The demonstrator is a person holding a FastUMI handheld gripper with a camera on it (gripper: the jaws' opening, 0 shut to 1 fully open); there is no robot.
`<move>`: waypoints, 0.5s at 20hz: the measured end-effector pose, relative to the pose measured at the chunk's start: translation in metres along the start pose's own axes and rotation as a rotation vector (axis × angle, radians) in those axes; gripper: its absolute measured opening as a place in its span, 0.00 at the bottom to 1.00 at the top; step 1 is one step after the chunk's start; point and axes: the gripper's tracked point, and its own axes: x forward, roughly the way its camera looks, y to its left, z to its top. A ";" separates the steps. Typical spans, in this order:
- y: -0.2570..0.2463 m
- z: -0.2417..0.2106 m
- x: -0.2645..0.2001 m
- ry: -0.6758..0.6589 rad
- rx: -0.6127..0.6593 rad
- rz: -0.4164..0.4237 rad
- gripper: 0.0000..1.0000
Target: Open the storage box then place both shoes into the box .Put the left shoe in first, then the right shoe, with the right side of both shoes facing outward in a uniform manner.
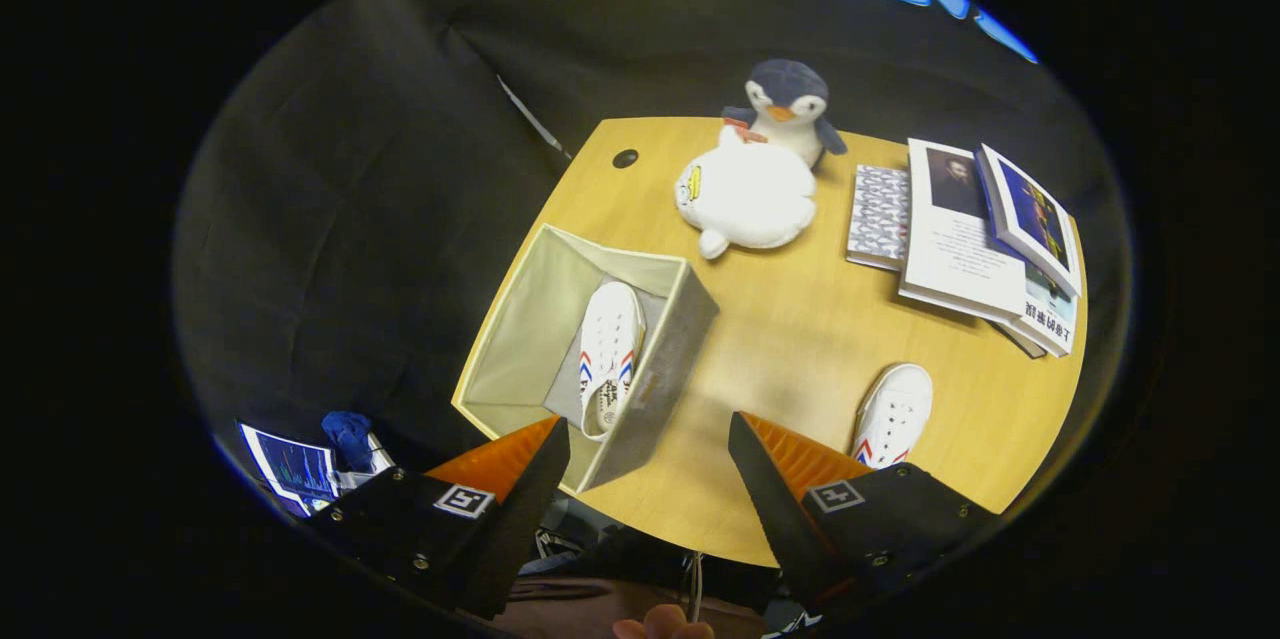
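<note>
An open grey fabric storage box point(520, 339) stands on the wooden table, just ahead of my left finger. One white shoe point(610, 354) with red and blue stripes lies inside it along the right wall. The other white shoe point(892, 414) rests on the table beyond my right finger, its heel end hidden behind that finger. My gripper point(650, 469) hangs high over the table's near edge, open, with nothing between its fingers.
A white plush point(748, 197) and a penguin plush point(788, 109) sit at the table's far side. A stack of books point(985, 244) lies to their right. A screen point(290, 469) and a blue object point(348, 434) are off the table near my left finger.
</note>
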 end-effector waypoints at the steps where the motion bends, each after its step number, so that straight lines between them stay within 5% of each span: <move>1: -0.009 -0.005 -0.001 0.005 0.025 0.011 0.98; 10: -0.124 -0.062 0.002 0.064 0.214 -0.088 0.98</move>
